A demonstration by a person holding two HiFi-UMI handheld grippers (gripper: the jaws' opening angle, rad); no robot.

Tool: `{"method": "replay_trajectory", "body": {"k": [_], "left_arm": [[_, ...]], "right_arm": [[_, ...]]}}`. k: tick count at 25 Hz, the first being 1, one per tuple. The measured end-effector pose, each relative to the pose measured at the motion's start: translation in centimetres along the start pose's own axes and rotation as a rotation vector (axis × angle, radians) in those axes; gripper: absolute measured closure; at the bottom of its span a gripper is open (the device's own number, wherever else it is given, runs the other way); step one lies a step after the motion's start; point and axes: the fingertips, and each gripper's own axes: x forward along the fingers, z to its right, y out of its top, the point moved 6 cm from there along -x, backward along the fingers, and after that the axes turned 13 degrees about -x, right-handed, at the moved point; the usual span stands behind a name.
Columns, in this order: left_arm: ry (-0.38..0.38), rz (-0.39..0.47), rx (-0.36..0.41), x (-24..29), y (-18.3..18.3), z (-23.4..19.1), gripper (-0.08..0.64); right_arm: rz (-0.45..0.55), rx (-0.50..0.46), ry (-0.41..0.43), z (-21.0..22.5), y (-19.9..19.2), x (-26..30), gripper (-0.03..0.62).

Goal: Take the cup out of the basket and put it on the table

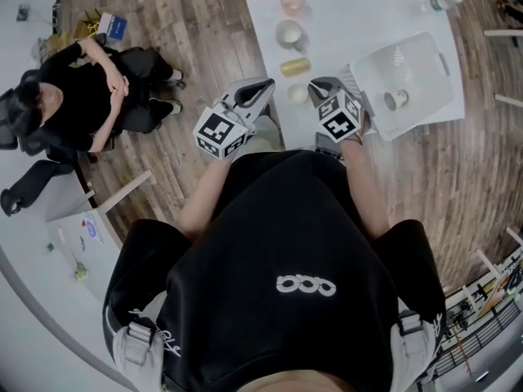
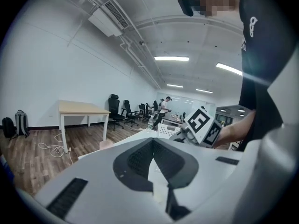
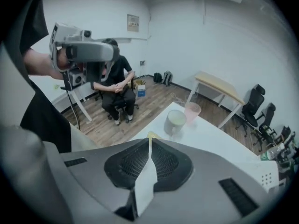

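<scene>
**One cup waiting in the basket**

Both grippers' fingers are pressing together on nothing. The left gripper (image 1: 265,86) and right gripper (image 1: 319,84) are hovering at the table's (image 1: 368,15) near edge. A mug (image 1: 289,33) and other cups are already sitting there. A small cup (image 1: 396,99) is lying in the basket (image 1: 421,68), not yet lifted out.

The white table (image 1: 351,31) bears a pink cup (image 1: 292,2), grey mug (image 1: 289,34), gold can (image 1: 295,66) and pale cup (image 1: 298,93) in a row; a white basket (image 1: 426,62) sits beside them. A bottle (image 1: 440,3) lies at the far corner.
</scene>
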Motion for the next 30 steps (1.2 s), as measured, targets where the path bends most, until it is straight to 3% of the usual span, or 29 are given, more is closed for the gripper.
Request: {"method": "replay_trajectory", "body": {"k": [6, 11, 19, 30], "left_arm": [[-0.118, -0.013, 0.069, 3.8, 2.0, 2.6, 0.552], [-0.235, -0.05, 0.119, 7.5, 2.9, 5.4, 0.552], [-0.343, -0.103, 0.171, 12.6, 2.8, 10.4, 0.552], [-0.446, -0.144, 0.213, 16.1, 1.9, 15.0, 0.552]], "right_arm": [[0.241, 0.156, -0.13, 1.0, 0.2, -7.9, 0.561], [0.354, 0.314, -0.256, 1.6, -2.7, -13.6, 0.566], [0.395, 0.439, -0.365, 1.6, -8.6, -18.7, 0.568], [0.378, 0.527, -0.411, 0.0, -12.9, -20.7, 0.568]]}}
